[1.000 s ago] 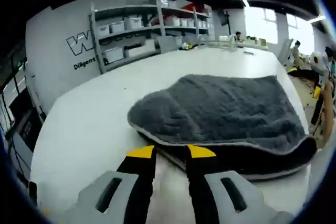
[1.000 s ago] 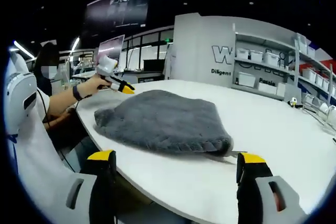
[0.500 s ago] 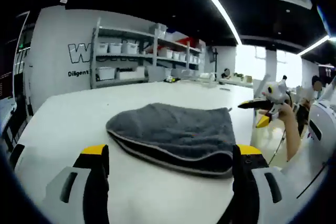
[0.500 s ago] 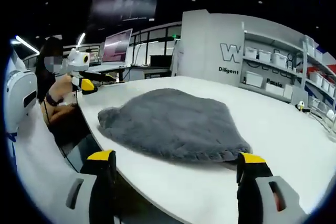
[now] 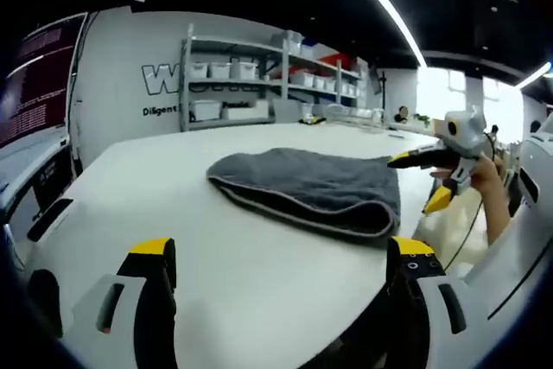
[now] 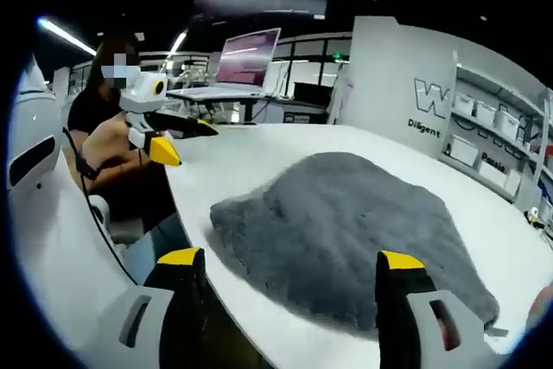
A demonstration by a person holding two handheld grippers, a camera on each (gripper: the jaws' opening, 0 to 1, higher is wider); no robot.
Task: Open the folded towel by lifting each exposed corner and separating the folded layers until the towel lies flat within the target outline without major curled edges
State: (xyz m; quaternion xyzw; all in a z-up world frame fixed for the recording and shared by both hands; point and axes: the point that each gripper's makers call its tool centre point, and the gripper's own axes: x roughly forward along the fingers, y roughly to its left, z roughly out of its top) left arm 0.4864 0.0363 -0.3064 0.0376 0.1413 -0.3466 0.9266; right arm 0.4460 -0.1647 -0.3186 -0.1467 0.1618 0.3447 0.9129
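Left tongs [image 5: 278, 252]: jaws spread wide, nothing between them; held back from the table [image 5: 130, 187], with the towel [image 5: 315, 183] ahead and a little right.
Right tongs [image 6: 289, 258]: jaws wide apart too, empty; the towel's near edge [image 6: 259, 239] lies just beyond the tips.
Towel: grey, folded over, a doubled hem showing on the side facing the left tongs; it lies near the table's edge. No outline can be made out on the table.
Step in hand: judged an approach, both tongs apart from the cloth, no corner lifted yet.
Next move: likely bring one set of tongs down to an exposed corner, close on the top layer alone, then peel it back; catching both layers would drag the whole towel.
Change from a second ago: left tongs were nearly closed at the towel's hem; now they are open and farther off. Right tongs were already open and have come closer.
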